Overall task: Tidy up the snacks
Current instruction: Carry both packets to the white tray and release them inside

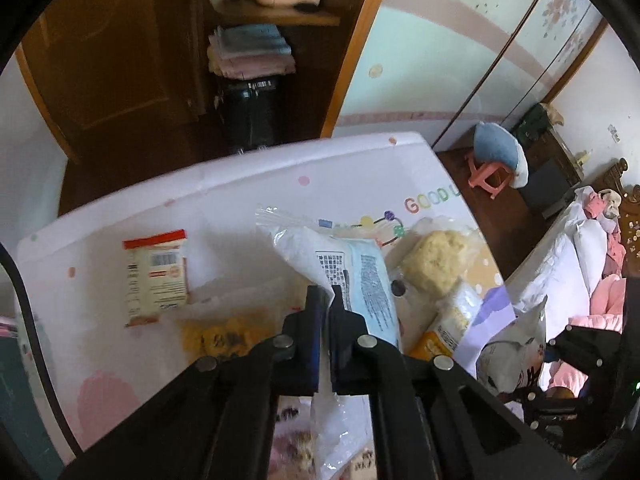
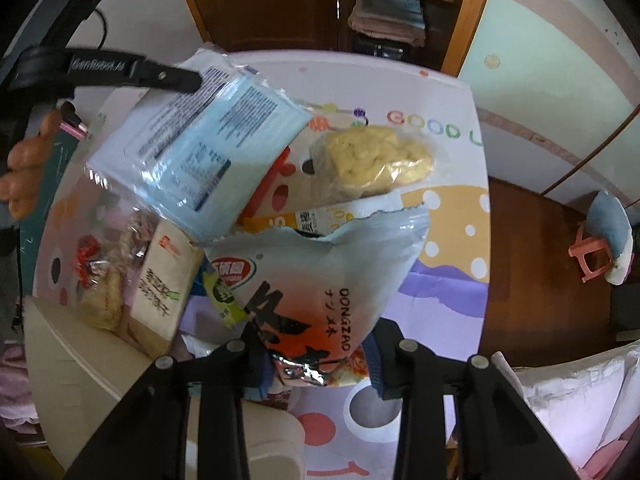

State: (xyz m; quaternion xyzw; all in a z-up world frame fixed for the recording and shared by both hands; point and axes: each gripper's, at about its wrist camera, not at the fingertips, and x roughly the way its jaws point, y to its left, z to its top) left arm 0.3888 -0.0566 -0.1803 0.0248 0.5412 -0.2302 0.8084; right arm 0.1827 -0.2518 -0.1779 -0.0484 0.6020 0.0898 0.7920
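Note:
My left gripper (image 1: 327, 292) is shut on the edge of a clear-and-blue packet (image 1: 360, 276) with printed text, held above the table; the packet also shows in the right wrist view (image 2: 192, 136) with the left gripper (image 2: 196, 78) pinching its top corner. My right gripper (image 2: 316, 356) is shut on a torn white-and-orange DONGZAO snack bag (image 2: 320, 280), held upright over the table. The bag shows in the left wrist view (image 1: 516, 348) at the right.
On the patterned table (image 1: 240, 188) lie a red-topped white packet (image 1: 156, 276), a bag of yellow puffs (image 1: 436, 260), an orange packet (image 2: 276, 222), and cream boxed and wrapped snacks (image 2: 160, 280) at the left. A pink stool (image 2: 588, 256) and a bed stand to the right.

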